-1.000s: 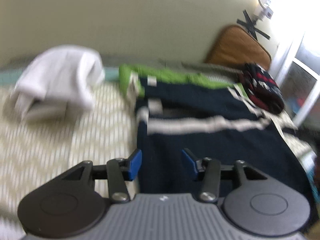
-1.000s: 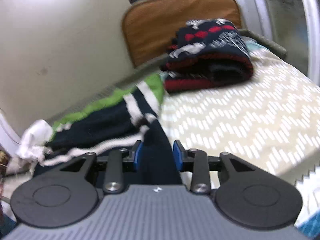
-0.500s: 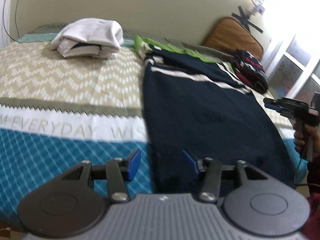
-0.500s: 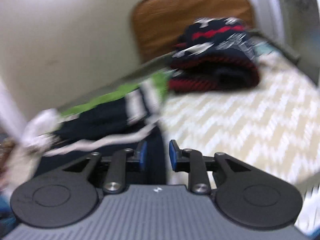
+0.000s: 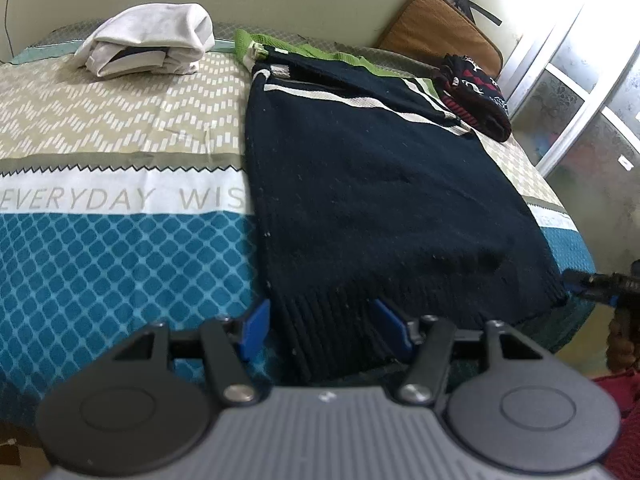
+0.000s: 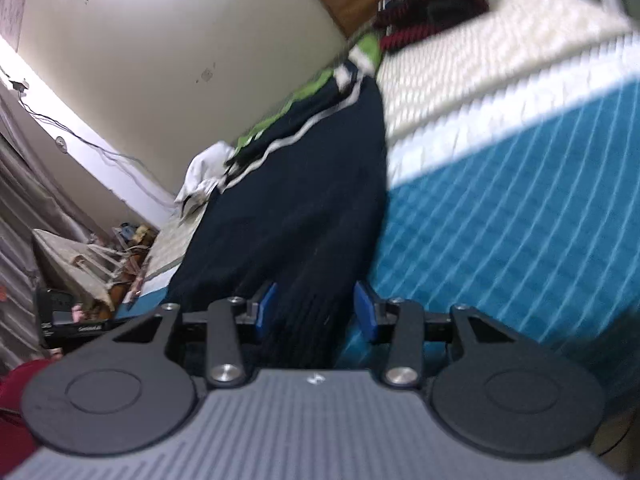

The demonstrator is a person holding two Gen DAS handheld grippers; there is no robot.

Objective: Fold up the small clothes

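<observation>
A dark navy sweater with white stripes and a green collar end lies flat along the bed, its ribbed hem at the near edge. My left gripper is open with the hem's left corner between its blue pads. My right gripper is open around the hem's right corner. The right gripper also shows at the far right of the left wrist view, beside the hem's corner.
A folded white garment lies at the bed's far left. A folded navy and red sweater sits at the far right, before a brown cushion. The bedspread is teal, white and beige. Clutter stands beside the bed.
Both grippers have pulled back from the collar end of the sweater to its ribbed hem at the near bed edge. The right gripper's jaws have opened wider.
</observation>
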